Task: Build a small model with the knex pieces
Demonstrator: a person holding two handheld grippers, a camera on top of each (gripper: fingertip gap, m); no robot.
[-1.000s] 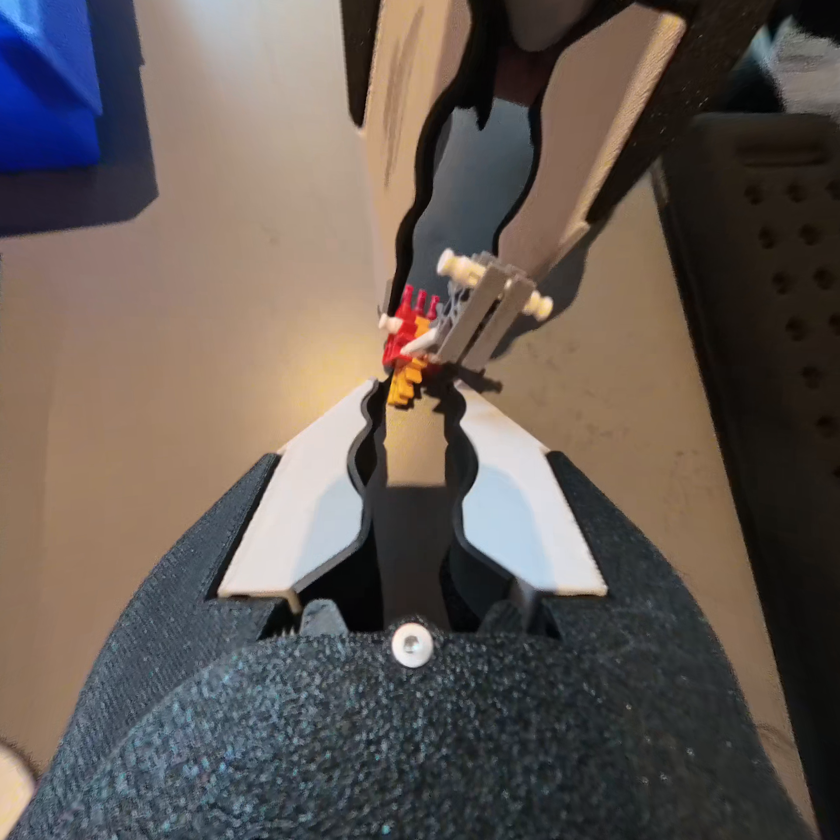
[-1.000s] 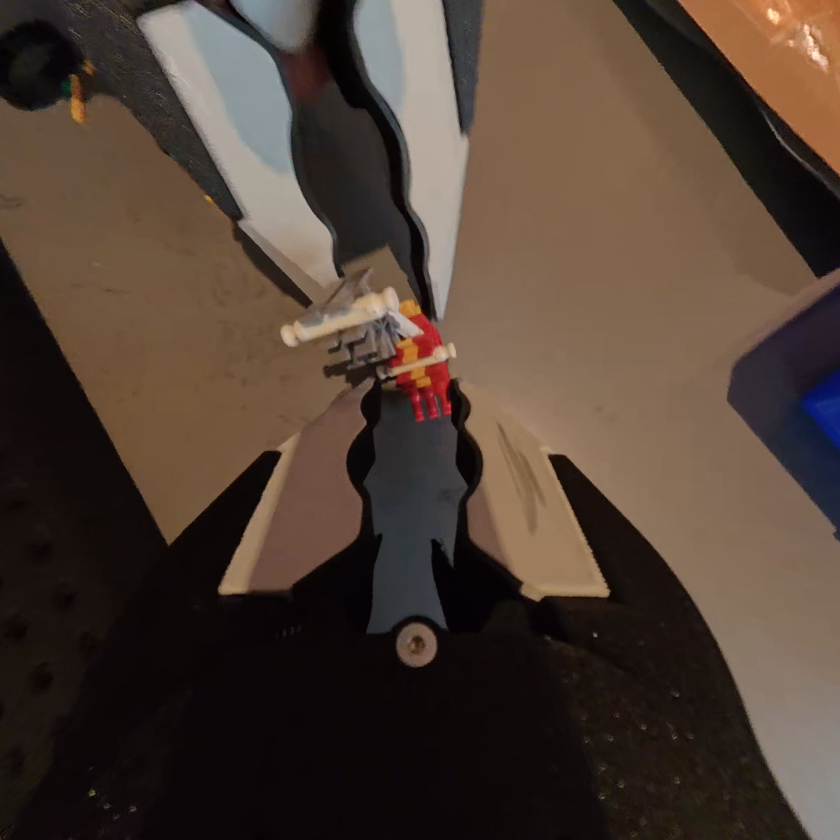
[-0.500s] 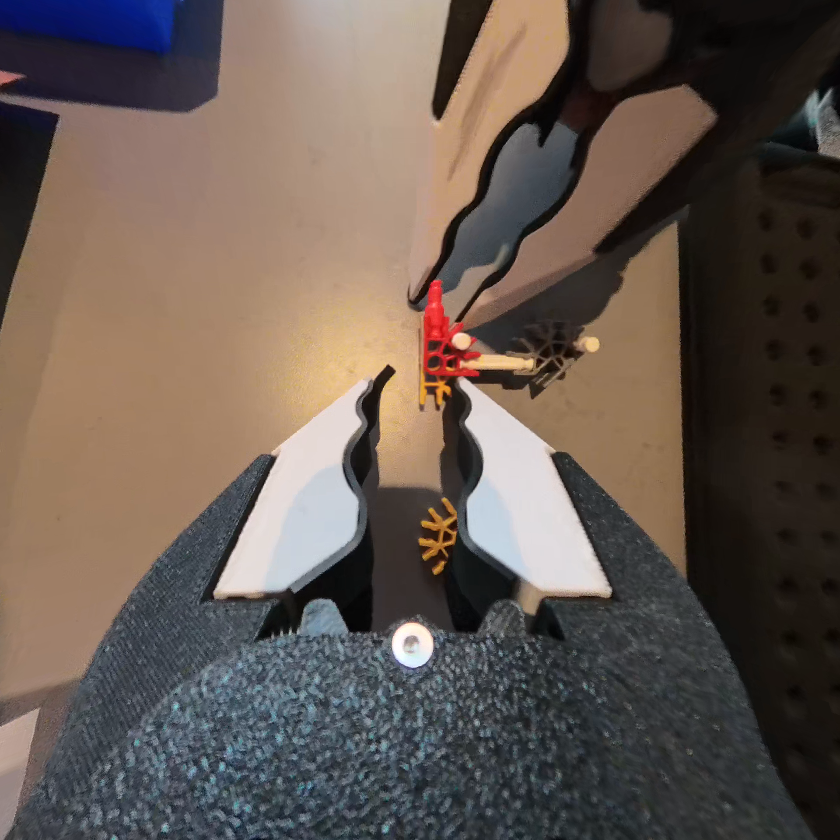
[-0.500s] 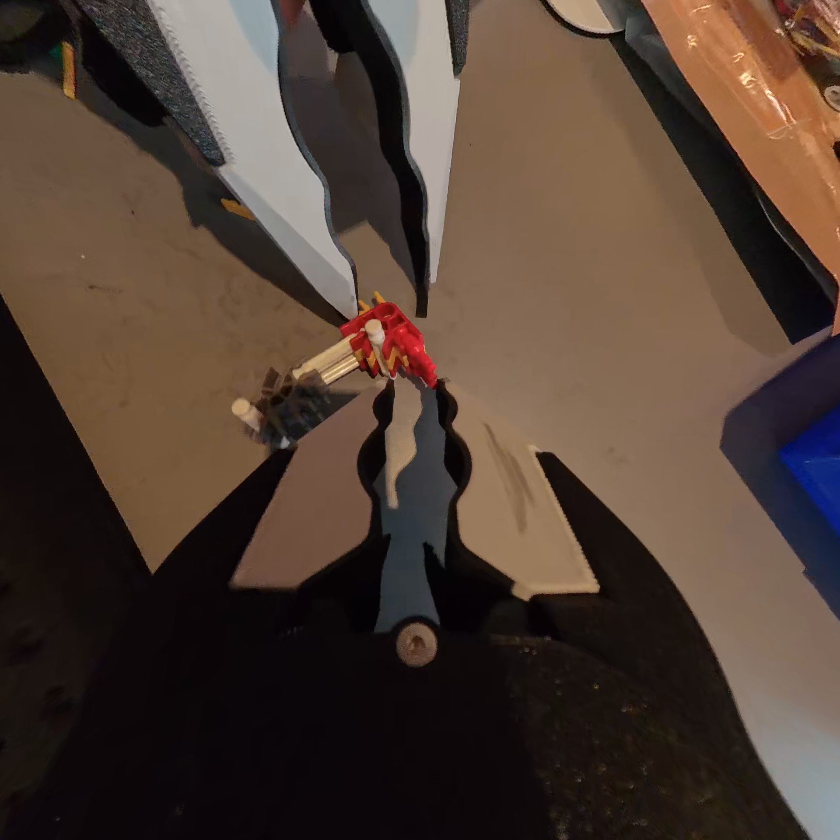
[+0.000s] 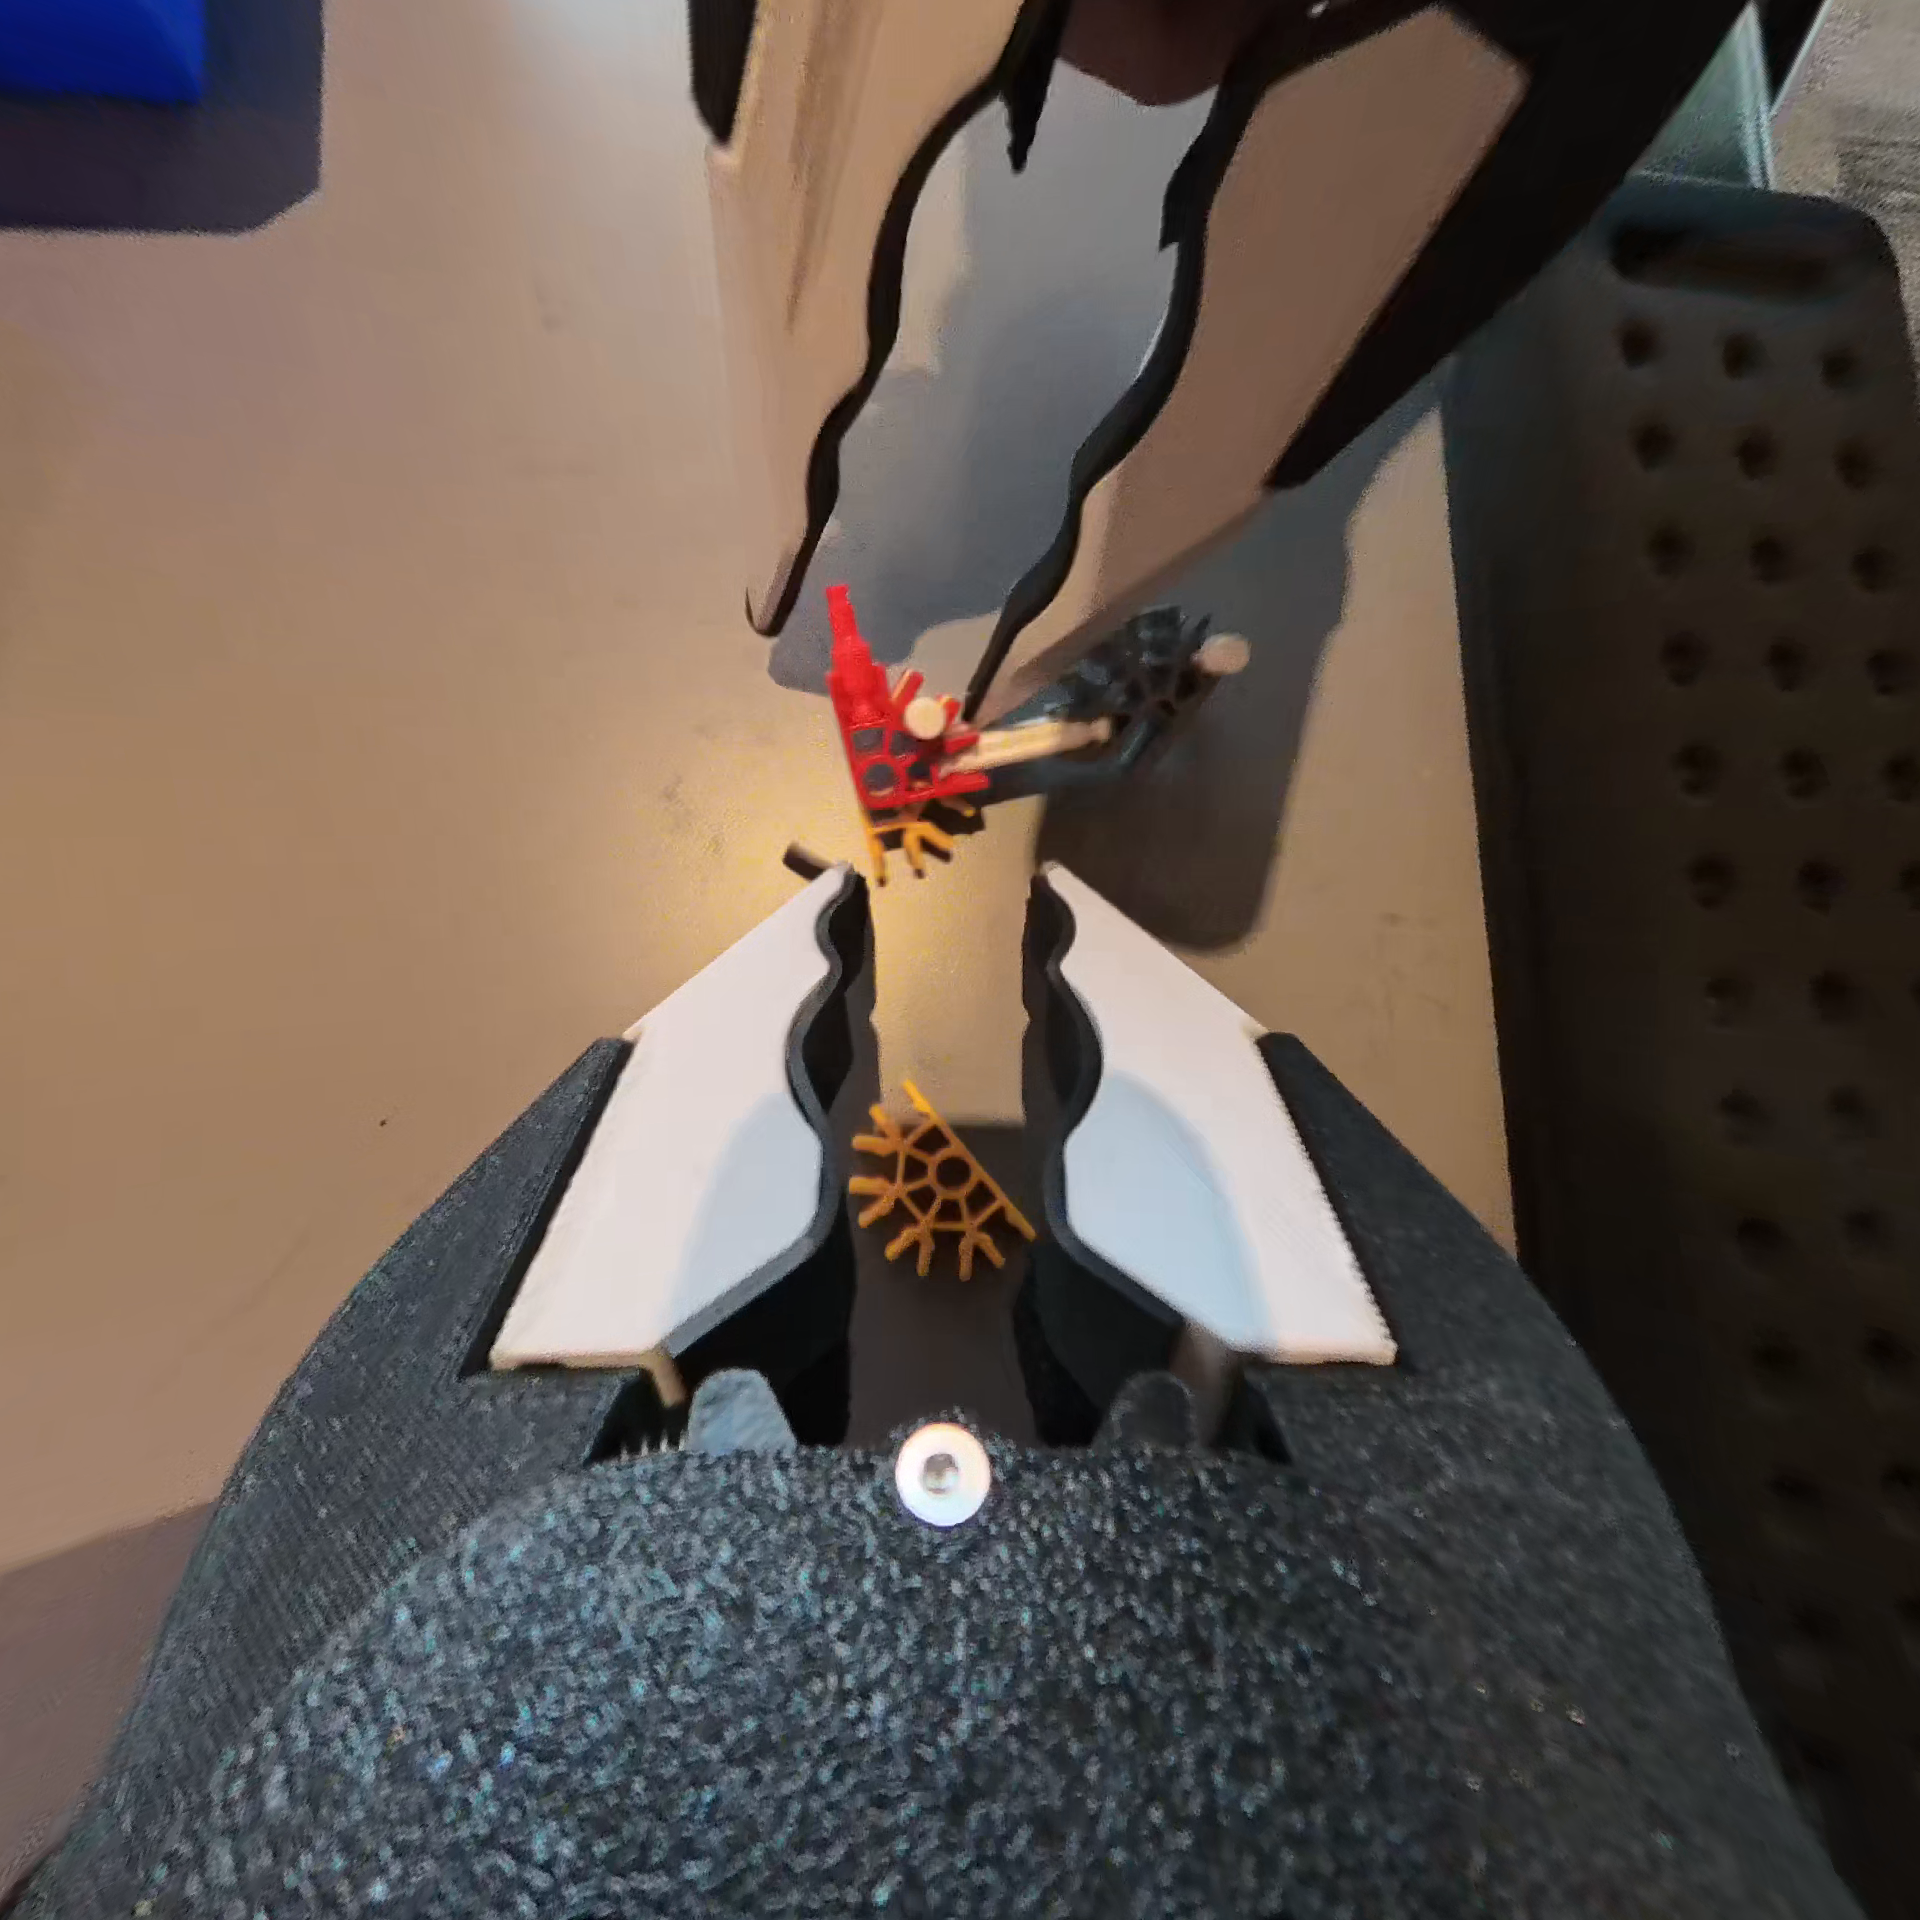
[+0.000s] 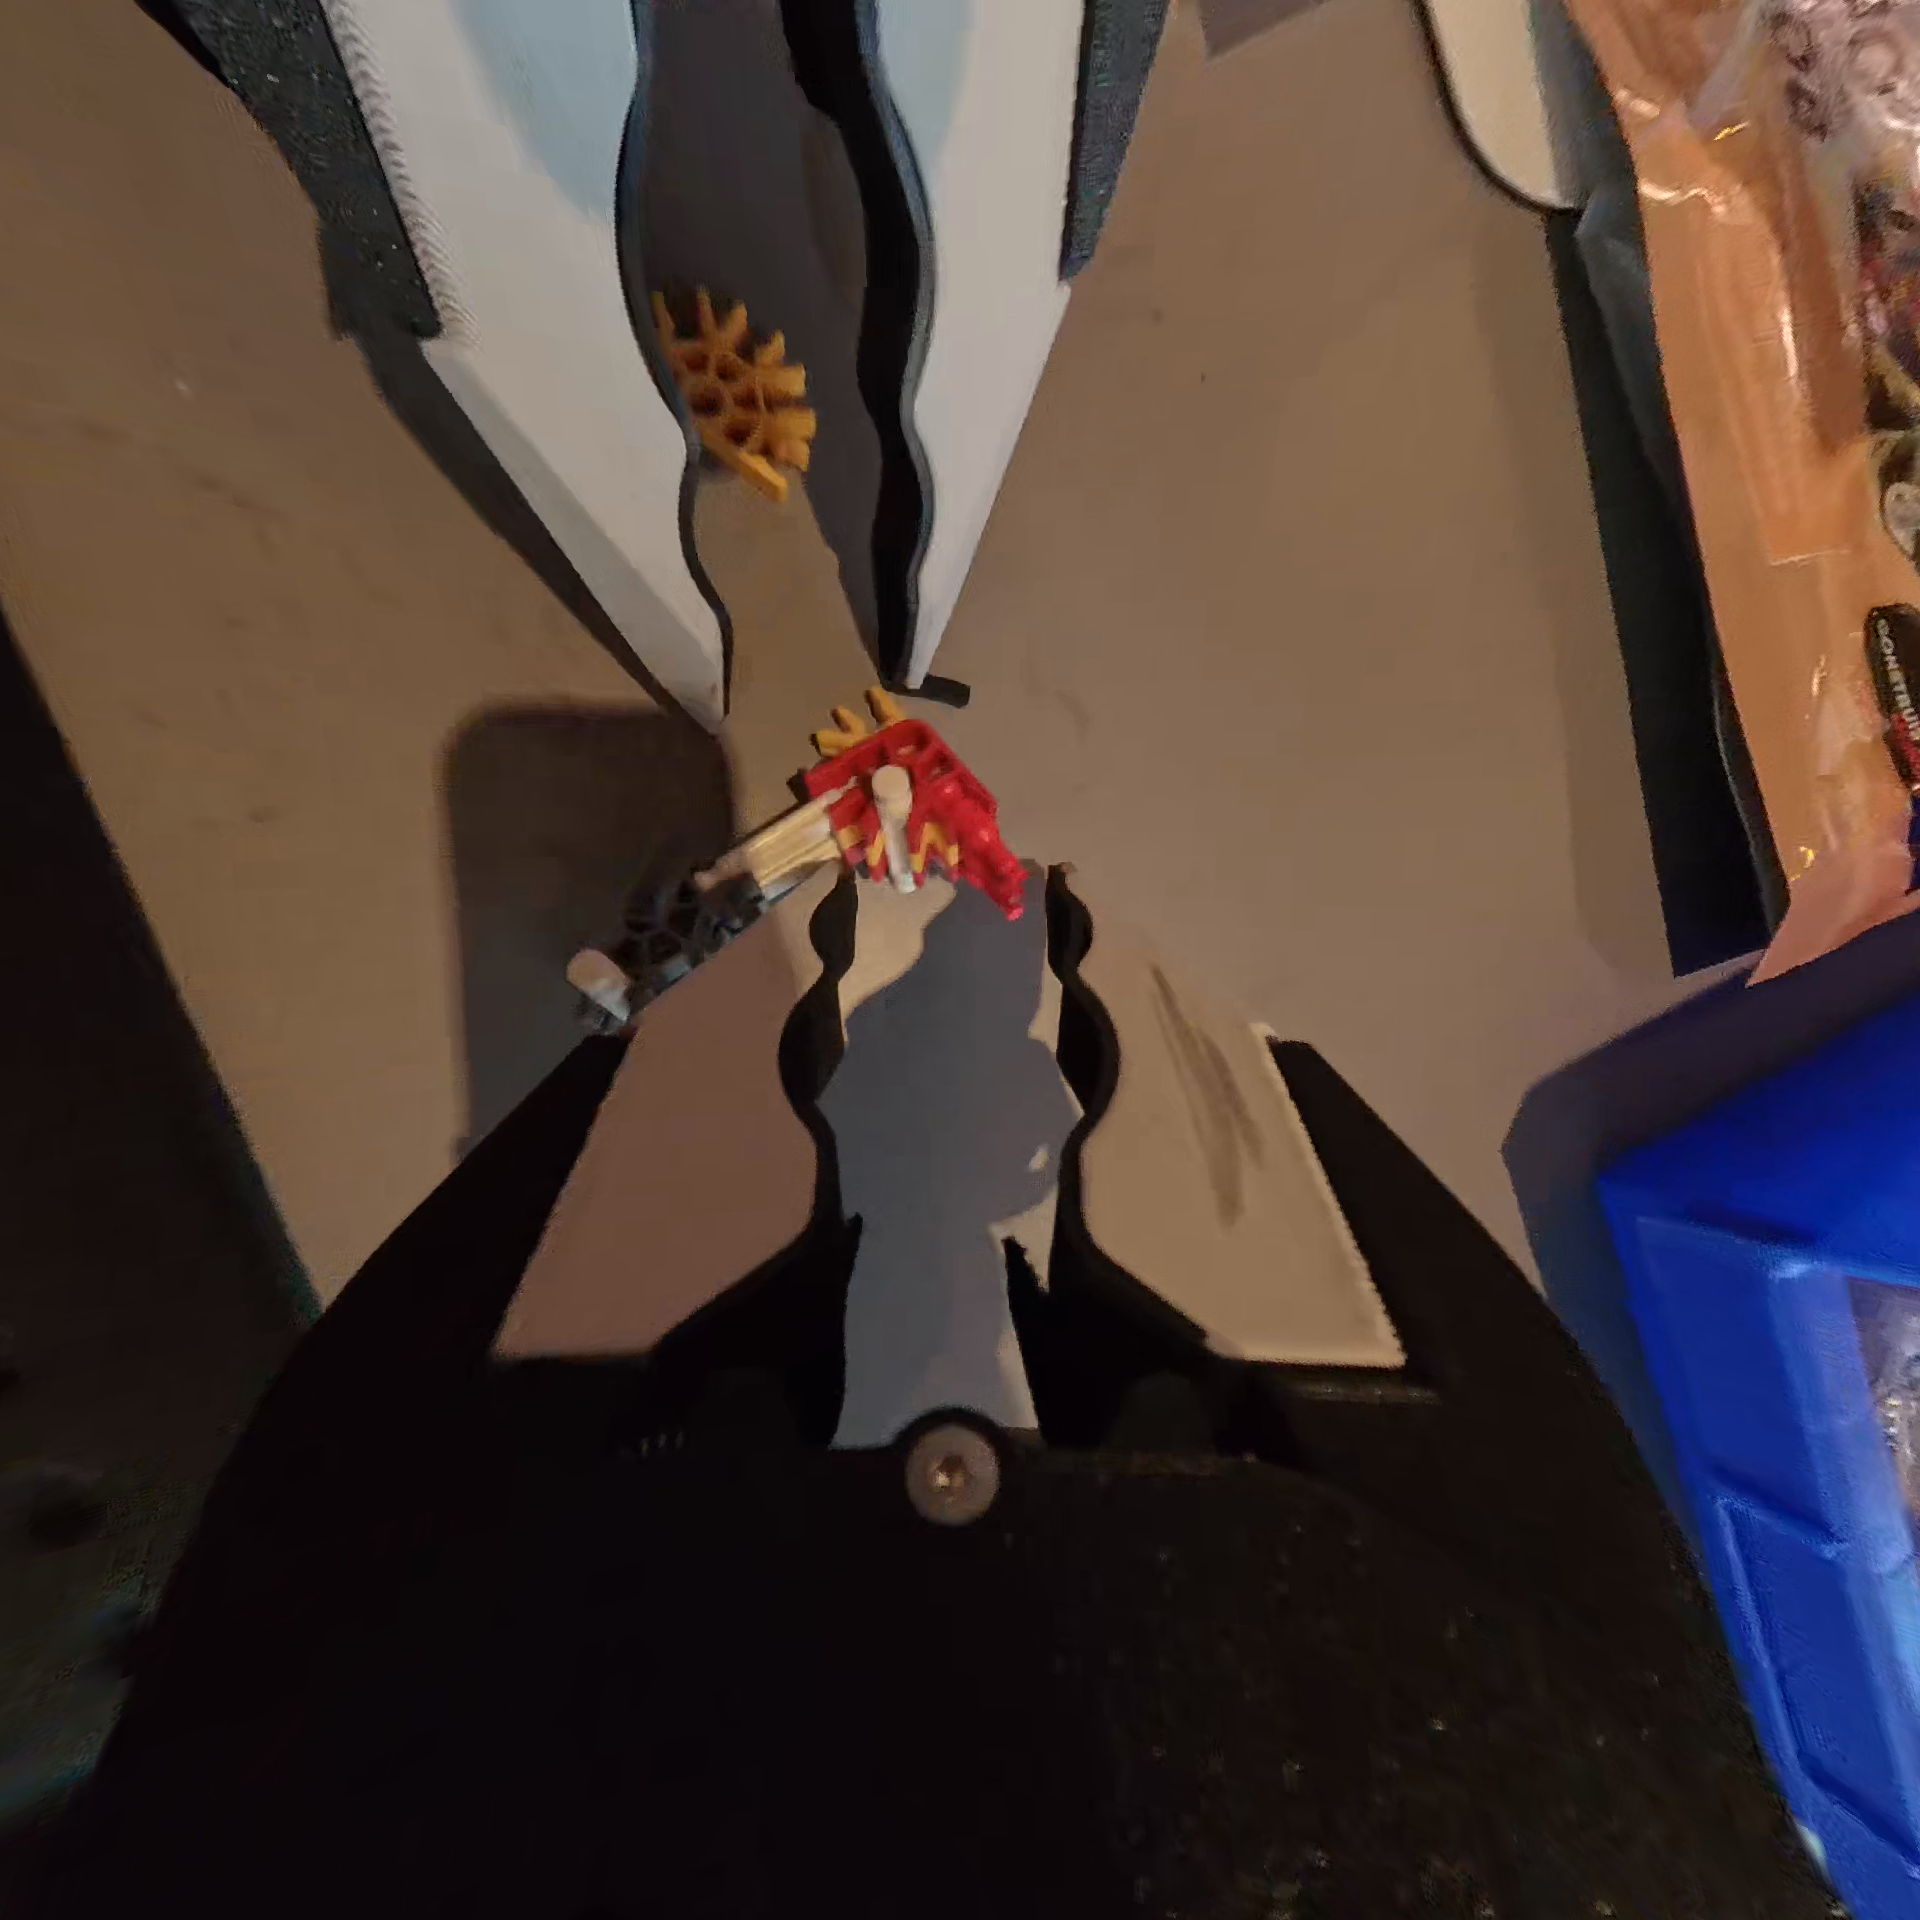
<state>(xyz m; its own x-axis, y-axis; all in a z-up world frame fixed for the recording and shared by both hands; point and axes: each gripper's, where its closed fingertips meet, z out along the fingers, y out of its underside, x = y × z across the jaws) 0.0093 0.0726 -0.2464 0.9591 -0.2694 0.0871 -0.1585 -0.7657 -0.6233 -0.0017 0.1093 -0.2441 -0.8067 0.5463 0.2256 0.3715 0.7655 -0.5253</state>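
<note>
A small toy assembly lies on the tan table: a red connector [image 5: 883,748] on a yellow one, with a white rod [image 5: 1039,740] running to a dark grey connector [image 5: 1143,665]. It also shows in the right wrist view [image 6: 920,795]. My left gripper [image 5: 948,883] is open, its tips just short of the assembly. A loose yellow connector [image 5: 935,1184] lies on the table between its fingers, also seen in the right wrist view [image 6: 743,400]. My right gripper [image 6: 953,888] is open on the opposite side, with one fingertip [image 5: 982,701] right at the red connector.
A blue bin [image 6: 1766,1403] stands to the right gripper's right, with a clear bag of parts [image 6: 1766,312] beyond it. A black perforated block [image 5: 1714,831] borders the table to the left gripper's right. A small dark piece [image 5: 800,857] lies by the left fingertip. Tip to tip, the grippers are about 4 centimetres apart.
A second ago both grippers were shut on the assembly, holding it up. Both have opened and drawn back. The assembly now lies on the table, and a yellow connector lies loose under the left gripper.
</note>
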